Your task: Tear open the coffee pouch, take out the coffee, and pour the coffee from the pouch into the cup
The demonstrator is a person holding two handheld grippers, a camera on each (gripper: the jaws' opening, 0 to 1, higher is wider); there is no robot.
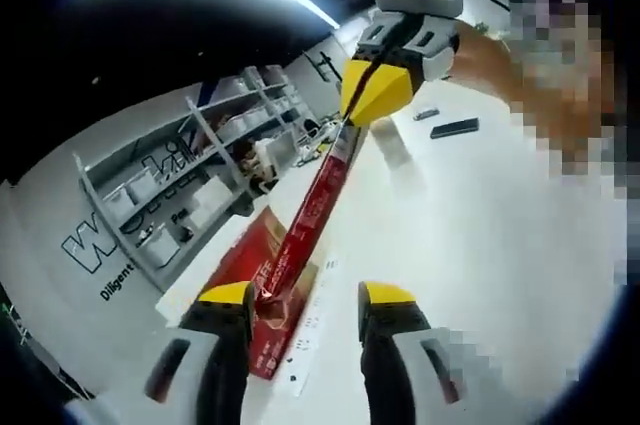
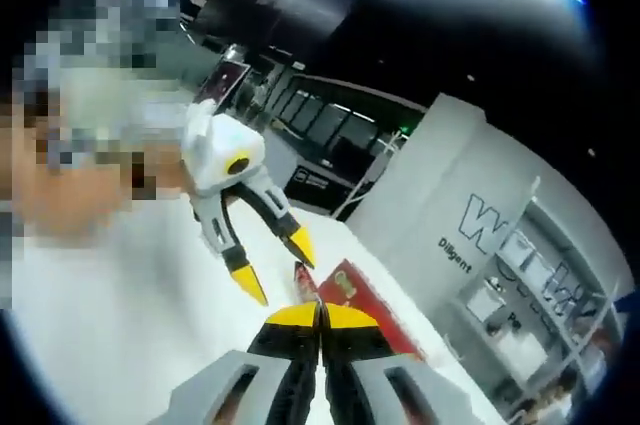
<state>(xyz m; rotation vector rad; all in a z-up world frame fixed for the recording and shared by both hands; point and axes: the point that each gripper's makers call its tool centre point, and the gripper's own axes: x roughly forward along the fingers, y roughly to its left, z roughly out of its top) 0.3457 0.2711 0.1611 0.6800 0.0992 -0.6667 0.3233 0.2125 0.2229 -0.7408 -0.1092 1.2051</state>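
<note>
A long, narrow red coffee pouch (image 1: pixel 310 210) hangs slanted above the white table (image 1: pixel 470 245). Its top end is pinched in my right gripper (image 1: pixel 348 120), which enters the left gripper view from above with its yellow jaws shut. The pouch's lower end reaches down beside the left fingertip (image 1: pixel 228 295) of my left gripper (image 1: pixel 306 295), whose jaws stand wide open with nothing between them. In the right gripper view my right gripper (image 2: pixel 320 313) is shut, with a sliver of the red pouch (image 2: pixel 303 280) just above it. Beyond it my left gripper (image 2: pixel 277 267) is open. A pale, blurred, cup-like object (image 1: pixel 390 142) stands on the table behind the pouch.
A flat red box (image 1: pixel 245 265) lies on the table under the pouch, also visible as the red box (image 2: pixel 355 290). A black phone (image 1: pixel 455 128) lies farther back. Grey shelving (image 1: pixel 190 185) with white bins lines the wall. A person's hand (image 1: pixel 490 55) holds the right gripper.
</note>
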